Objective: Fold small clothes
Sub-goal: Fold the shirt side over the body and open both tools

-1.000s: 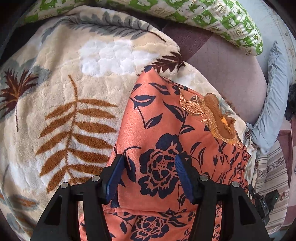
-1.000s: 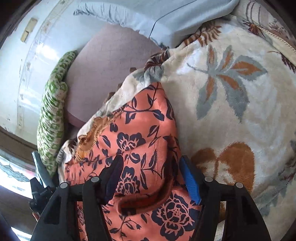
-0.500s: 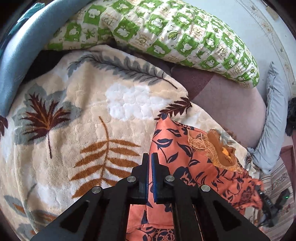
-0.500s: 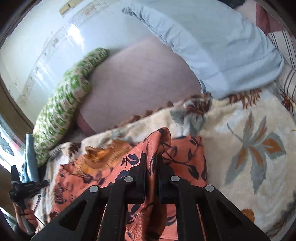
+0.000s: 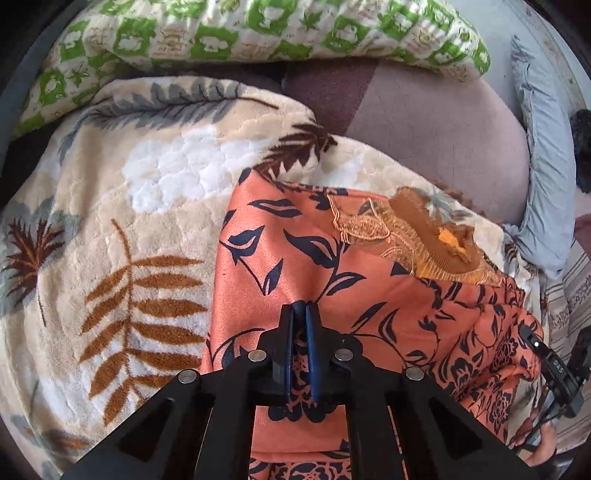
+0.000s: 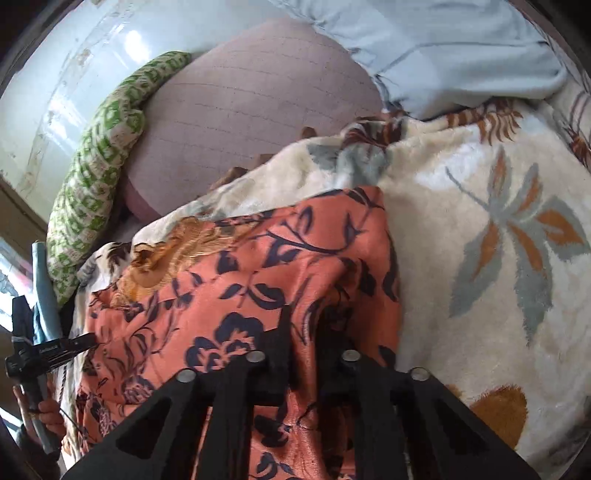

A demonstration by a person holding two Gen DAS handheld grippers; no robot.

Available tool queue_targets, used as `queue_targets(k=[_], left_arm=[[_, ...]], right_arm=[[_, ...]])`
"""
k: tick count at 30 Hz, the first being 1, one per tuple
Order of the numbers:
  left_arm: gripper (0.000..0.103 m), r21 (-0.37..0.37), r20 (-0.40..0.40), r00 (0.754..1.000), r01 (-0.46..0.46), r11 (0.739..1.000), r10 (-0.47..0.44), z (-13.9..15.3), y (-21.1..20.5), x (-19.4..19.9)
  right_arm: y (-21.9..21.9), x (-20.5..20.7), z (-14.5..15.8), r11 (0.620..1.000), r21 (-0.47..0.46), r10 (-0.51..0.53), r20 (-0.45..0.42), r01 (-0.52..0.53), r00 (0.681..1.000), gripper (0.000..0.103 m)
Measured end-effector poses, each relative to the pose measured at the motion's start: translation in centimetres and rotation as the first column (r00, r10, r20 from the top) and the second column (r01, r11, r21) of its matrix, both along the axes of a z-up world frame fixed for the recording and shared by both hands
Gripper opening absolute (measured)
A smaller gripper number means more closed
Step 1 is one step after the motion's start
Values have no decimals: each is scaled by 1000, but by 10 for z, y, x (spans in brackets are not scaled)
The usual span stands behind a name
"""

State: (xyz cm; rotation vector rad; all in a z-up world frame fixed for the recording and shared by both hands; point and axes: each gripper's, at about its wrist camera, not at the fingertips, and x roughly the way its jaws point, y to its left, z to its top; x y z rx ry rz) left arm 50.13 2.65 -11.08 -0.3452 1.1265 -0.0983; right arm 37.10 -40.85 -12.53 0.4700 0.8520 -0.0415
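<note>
A small orange garment (image 5: pixel 303 251) with a navy flower print and a gold embroidered neckline (image 5: pixel 417 236) lies on a cream leaf-patterned blanket (image 5: pixel 129 229). My left gripper (image 5: pixel 300 308) is shut on the garment's left part, and orange cloth shows between its blue pads. In the right wrist view the same garment (image 6: pixel 258 273) bunches up around my right gripper (image 6: pixel 306 328), which is shut on a raised fold near the cloth's right edge. That fold partly covers the fingertips. Each gripper appears at the edge of the other's view.
The blanket (image 6: pixel 480 206) spreads wide on both sides. Behind it are a green-and-white patterned pillow (image 5: pixel 258 33), a mauve cushion (image 5: pixel 436 125) and a pale blue cloth (image 6: pixel 443 48). A hand (image 6: pixel 40 410) holds the left gripper at the far left.
Both grippers were open over the garment a second ago and have since shut on it. The pinched cloth now stands up in folds around their fingers.
</note>
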Motion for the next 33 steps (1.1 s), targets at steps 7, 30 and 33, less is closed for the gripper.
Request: queue_targets(k=[7, 30, 33], left_arm=[[1, 269, 25, 999, -49, 962, 44, -6, 3, 1], [16, -147, -63, 998, 7, 989, -16, 3, 17, -80], [61, -184, -106, 993, 25, 983, -45, 15, 46, -124]], right_arm=[[-3, 7, -8, 999, -33, -34, 2, 34, 999, 10], [-4, -97, 21, 989, 99, -112, 36, 108, 993, 37], [2, -143, 38, 989, 123, -93, 43, 87, 995, 56]])
